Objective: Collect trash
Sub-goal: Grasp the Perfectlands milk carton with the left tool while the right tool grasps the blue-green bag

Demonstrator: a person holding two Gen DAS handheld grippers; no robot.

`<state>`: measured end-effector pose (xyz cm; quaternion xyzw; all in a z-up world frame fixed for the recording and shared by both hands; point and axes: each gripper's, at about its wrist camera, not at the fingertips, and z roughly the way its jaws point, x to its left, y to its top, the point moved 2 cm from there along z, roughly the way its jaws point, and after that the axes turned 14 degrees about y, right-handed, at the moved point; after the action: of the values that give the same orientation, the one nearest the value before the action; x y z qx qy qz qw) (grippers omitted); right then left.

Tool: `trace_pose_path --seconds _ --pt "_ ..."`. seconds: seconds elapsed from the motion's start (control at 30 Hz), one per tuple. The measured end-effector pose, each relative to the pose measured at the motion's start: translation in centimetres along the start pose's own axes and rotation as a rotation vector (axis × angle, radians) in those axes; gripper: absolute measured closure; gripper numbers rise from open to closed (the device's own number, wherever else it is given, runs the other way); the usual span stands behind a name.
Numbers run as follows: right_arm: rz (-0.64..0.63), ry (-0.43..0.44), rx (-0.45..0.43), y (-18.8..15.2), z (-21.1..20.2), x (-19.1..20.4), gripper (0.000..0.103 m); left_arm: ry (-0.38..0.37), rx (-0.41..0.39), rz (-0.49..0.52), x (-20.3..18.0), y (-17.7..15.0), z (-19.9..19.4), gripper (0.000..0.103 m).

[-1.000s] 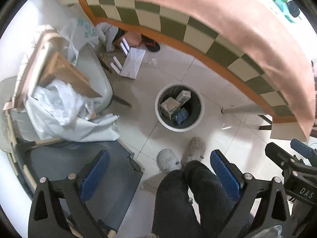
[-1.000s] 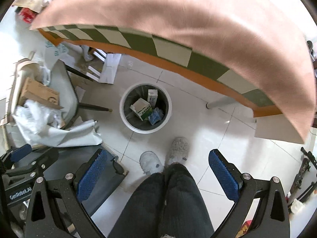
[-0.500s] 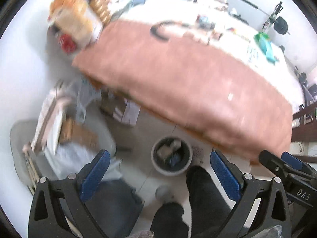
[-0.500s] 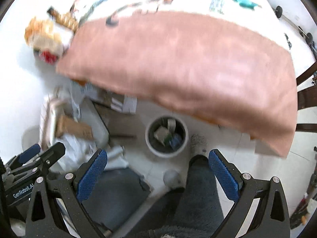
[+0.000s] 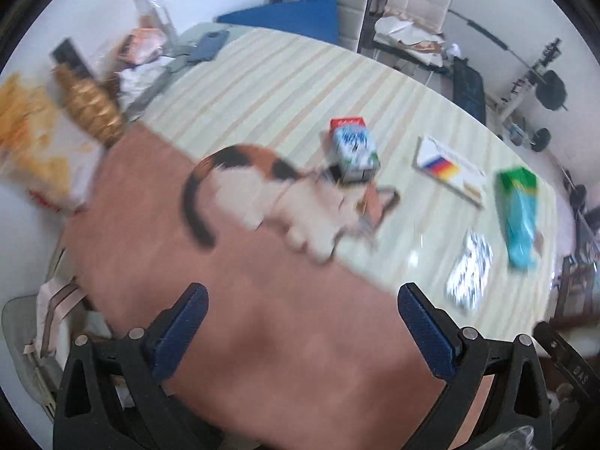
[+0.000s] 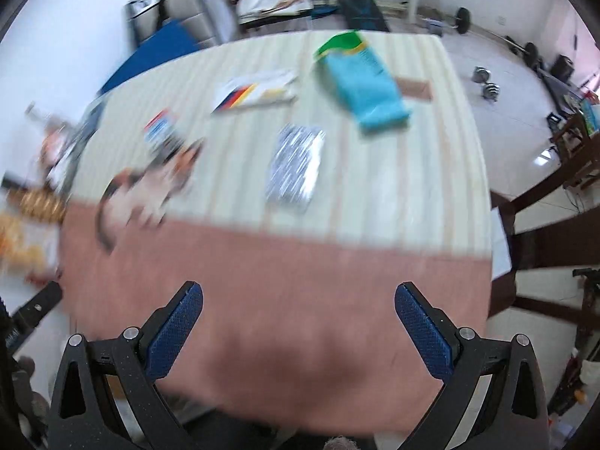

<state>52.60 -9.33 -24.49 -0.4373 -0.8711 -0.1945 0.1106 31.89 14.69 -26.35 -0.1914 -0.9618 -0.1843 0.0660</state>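
four pieces of trash lie on the bench [image 5: 262, 75]: carton [image 5: 352, 146] centre frame, booklet [image 5: 448, 167], foil pack [image 5: 468, 273] and green bag [image 5: 517, 213] at right. both claws, left claw [image 5: 300, 332] and right claw [image 6: 298, 328], gape empty; nothing here collected yet.

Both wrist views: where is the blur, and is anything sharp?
Left wrist view: table items smear, the small carton and cat print still recognisable; left tool sharp. Right wrist view: heavier smear, foil packet streaked; right tool sharp.
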Motion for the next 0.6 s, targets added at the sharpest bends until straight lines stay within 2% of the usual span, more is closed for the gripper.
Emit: trace_pose_path --seconds 0.17,0.27,0.4,0.53,0.57,0.6 --pt "0.039 -0.056 0.007 9.4 5.0 -4.1 0.0 0.023 0.076 -0.012 -4.8 6.1 6.0 0.0" --pt "0.029 -0.089 0.004 13.4 7.8 -5.9 0.0 0.042 0.111 -0.008 -6.9 8.7 9.3 0.0" --pt "0.026 -0.106 0.022 18.3 11.8 -7.7 0.0 0.066 0.153 0.006 -9.0 10.5 12.8 0.0" --pt "0.007 -0.092 0.058 21.4 15.1 -8.4 0.0 0.067 0.174 0.012 -9.6 11.2 14.7 0.0" --pt "0.003 -0.101 0.073 21.9 15.8 -8.4 0.0 0.069 0.171 0.014 -9.7 11.2 14.9 0.007" --pt "0.001 -0.107 0.072 22.2 16.0 -8.4 0.0 0.07 0.167 0.016 -9.7 11.3 14.9 0.024"
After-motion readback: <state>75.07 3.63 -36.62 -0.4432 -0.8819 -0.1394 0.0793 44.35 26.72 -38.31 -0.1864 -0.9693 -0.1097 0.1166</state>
